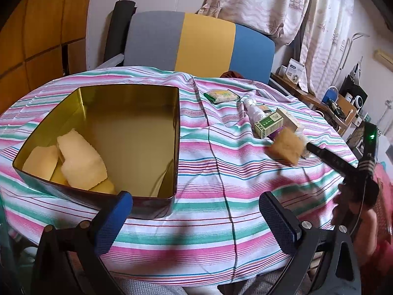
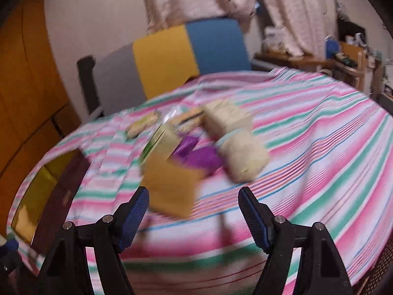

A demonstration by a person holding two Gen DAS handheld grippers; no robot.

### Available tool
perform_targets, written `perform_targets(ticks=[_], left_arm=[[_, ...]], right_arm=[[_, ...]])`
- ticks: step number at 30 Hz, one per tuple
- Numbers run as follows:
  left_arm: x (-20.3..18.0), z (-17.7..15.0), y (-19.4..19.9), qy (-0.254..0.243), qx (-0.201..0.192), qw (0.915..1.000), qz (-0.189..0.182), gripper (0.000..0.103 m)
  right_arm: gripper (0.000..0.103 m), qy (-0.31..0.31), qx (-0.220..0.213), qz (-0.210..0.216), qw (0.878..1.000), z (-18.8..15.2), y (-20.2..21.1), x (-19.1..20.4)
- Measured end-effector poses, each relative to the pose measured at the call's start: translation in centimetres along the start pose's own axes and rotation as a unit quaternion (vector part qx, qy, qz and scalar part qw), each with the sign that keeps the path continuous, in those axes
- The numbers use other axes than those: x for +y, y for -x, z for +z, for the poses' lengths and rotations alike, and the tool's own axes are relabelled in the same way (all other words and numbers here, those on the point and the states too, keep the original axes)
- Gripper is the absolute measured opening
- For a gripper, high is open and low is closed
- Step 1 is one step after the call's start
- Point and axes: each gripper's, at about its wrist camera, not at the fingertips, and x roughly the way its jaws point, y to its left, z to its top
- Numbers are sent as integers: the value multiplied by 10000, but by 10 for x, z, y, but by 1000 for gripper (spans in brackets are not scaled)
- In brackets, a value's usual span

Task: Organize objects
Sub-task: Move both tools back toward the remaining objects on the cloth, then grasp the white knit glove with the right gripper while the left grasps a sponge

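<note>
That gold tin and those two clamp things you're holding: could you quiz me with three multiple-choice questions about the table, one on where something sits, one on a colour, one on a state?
1. Where do the pale yellow pieces lie?
A. In the tin's near left corner
B. On the chair seat
C. On the cloth beside the green-and-white box

2. What colour is the inside of the tin?
A. Silver
B. Gold
C. Red

3. How does the right tool stand?
A. Shut on a bottle
B. Shut on the cloth
C. Open, holding nothing

Answers:
1 A: the pieces rest against the tin's near left walls in the left wrist view.
2 B: its walls and floor shine gold.
3 C: its pads stand wide apart, with a tan square packet just beyond them, too blurred to say more.
</note>
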Motion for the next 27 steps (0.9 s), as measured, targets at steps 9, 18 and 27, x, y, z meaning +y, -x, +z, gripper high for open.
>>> perform_targets(ticks=[9,18,27], left_arm=[[-13,-2,3,-209,-7,9998,6,103],[-22,9,-1,-295,24,9996,39,103],[-65,37,-32,-470,144,9983,-300,103]], right_arm=[[76,320,400,-994,9937,44,-59,-32],[60,335,902,-729,9927,40,-106,-45],[58,-302,347,-987,9941,31,-84,-65]])
